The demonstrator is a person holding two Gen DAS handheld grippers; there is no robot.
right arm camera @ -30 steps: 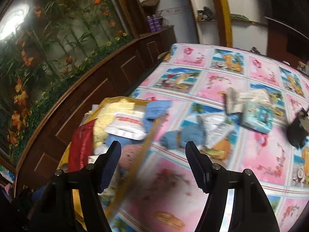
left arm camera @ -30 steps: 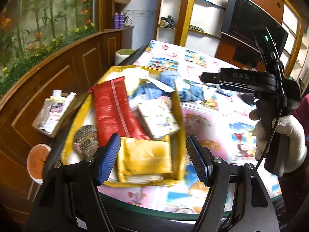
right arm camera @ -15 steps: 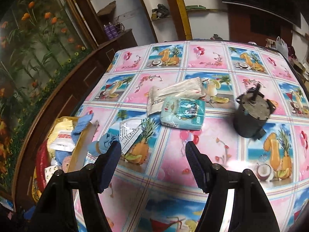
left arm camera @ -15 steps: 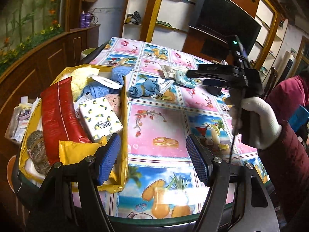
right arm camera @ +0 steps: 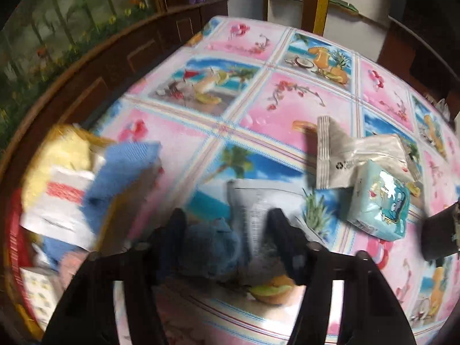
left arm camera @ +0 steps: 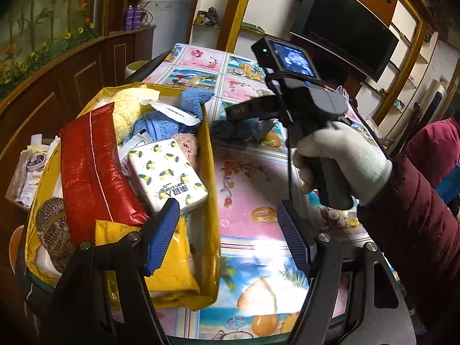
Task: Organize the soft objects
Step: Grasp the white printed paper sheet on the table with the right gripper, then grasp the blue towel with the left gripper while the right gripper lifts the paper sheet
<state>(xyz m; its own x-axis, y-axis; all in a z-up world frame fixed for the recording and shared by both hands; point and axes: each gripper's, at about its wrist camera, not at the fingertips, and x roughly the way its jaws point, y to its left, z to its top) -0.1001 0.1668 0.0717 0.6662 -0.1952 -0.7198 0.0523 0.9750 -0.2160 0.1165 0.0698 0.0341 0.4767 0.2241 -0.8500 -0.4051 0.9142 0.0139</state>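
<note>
yellow box (left arm camera: pixel 211 155) w/ red pack (left arm camera: pixel 92 169), tissues (left arm camera: pixel 166 174); left tongs (left arm camera: pixel 227 235) open, right tongs (right arm camera: pixel 225 230) closing round blue cloth (right arm camera: pixel 211 244).

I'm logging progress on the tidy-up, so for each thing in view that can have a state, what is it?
Yellow box: open-topped, crammed full.
Blue cloth: on the table outside the box, between the right tool's fingers.
Right tool: closing around the blue cloth.
Left tool: open, empty.
Pale blue tissue pack: sealed, on the table.
Television: screen dark.
</note>
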